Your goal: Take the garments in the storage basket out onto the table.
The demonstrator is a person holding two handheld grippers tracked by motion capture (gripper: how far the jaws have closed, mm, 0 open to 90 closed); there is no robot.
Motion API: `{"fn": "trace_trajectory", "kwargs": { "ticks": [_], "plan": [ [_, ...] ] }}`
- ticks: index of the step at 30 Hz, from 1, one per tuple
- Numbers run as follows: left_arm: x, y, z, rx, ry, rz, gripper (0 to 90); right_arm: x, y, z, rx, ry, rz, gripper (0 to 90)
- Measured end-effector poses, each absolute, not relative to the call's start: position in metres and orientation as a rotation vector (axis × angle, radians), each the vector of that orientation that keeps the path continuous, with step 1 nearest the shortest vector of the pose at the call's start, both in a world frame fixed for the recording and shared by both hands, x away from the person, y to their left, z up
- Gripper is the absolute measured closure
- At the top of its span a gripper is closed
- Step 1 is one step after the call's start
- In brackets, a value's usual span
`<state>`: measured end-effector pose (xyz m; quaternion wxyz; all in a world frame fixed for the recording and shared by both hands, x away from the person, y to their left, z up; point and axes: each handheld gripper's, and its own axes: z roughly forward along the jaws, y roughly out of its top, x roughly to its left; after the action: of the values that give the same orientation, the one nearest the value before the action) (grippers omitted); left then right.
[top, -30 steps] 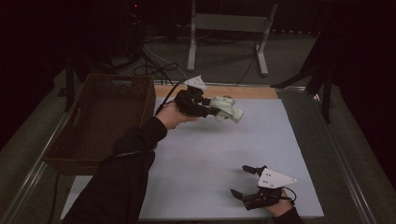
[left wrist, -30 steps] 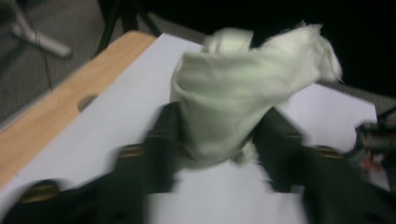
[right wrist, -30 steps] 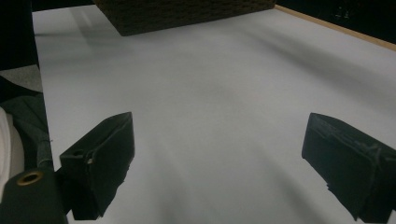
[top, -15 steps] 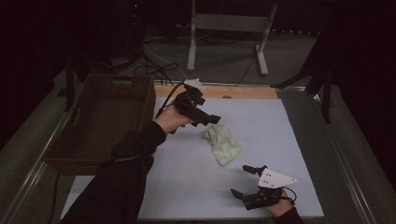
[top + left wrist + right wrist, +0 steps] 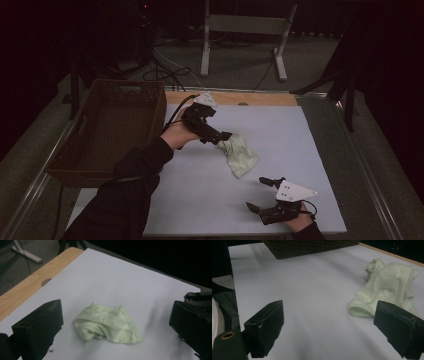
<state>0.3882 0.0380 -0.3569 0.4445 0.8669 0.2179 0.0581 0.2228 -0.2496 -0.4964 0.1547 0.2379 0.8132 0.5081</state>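
Change: a second ago the left gripper [image 5: 224,136] carried the cloth [image 5: 240,155] in the air near the basket [image 5: 100,150]; half a second ago the cloth had dropped onto the mat [image 5: 300,150]; now it lies there in a loose heap, free of both tools.
Cloth: pale green, crumpled, on the mat to the right of the basket and well apart from it, roughly mid-mat. The left gripper view shows it [image 5: 107,325] bunched, with a hemmed edge toward the camera.
Left gripper: jaws spread wide with nothing between them, hovering just over the cloth's basket-side edge; from above its tip looks to touch the fabric or nearly so, and I cannot tell which.
Right gripper [image 5: 265,195]: jaws wide apart and empty, low over the mat on the side of the cloth away from the basket, apart from it; it has not shifted over the last second. Its own view has the cloth [image 5: 387,290] ahead, with the basket [image 5: 312,247] beyond.
Basket: brown wicker, empty as far as can be seen.
Meaning: the cloth appears to have been taken out and laid down, so the release is done. The likely next step is for both grippers to take edges and spread or fold it; the heap hides most corners, so finding a clean edge will need care.
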Motion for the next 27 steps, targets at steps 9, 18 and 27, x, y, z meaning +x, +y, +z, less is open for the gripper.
{"fn": "trace_trajectory", "kwargs": {
  "ticks": [9,18,27],
  "plan": [
    [0.369,0.039,-0.365,2.141,0.496,0.123,0.0,0.223,-0.249,-0.496,0.690,2.332,1.456,9.7],
    [0.346,0.046,-0.383,2.142,0.460,0.108,0.0,0.224,-0.249,-0.496,0.693,2.333,1.453,9.7],
    [0.328,0.054,-0.412,2.160,0.464,0.057,0.0,0.223,-0.249,-0.496,0.694,2.335,1.453,9.7]
  ]
}}
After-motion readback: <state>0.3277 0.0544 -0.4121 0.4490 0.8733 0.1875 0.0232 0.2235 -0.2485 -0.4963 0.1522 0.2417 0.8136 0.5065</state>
